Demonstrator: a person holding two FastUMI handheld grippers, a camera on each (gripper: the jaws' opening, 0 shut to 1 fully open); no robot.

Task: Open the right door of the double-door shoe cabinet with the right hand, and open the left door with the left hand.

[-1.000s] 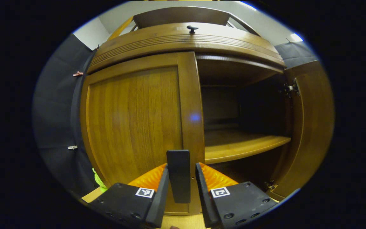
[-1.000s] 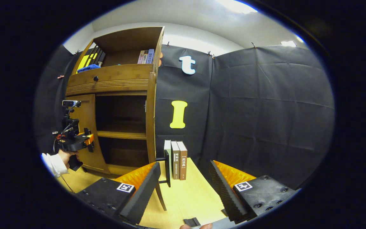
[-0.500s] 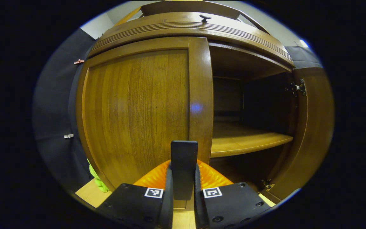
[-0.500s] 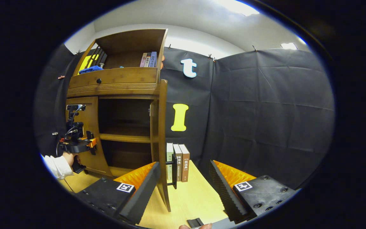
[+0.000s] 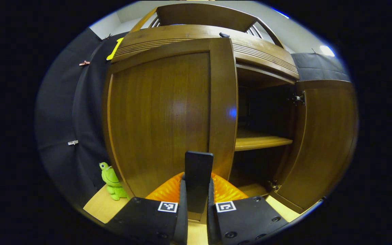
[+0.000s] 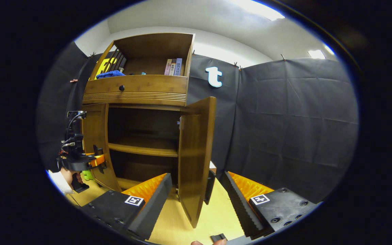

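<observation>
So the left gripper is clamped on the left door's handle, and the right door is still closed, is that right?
Not quite. The left gripper is clamped on the left door's handle, but the right door is open, swung outward, with the shelf showing inside. The right gripper view shows it; the right gripper is open around that door's edge.

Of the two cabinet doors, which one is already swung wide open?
The right door: it stands swung out, showing the shelf behind it. The left door is barely ajar, its handle clamped in the left gripper.
</observation>
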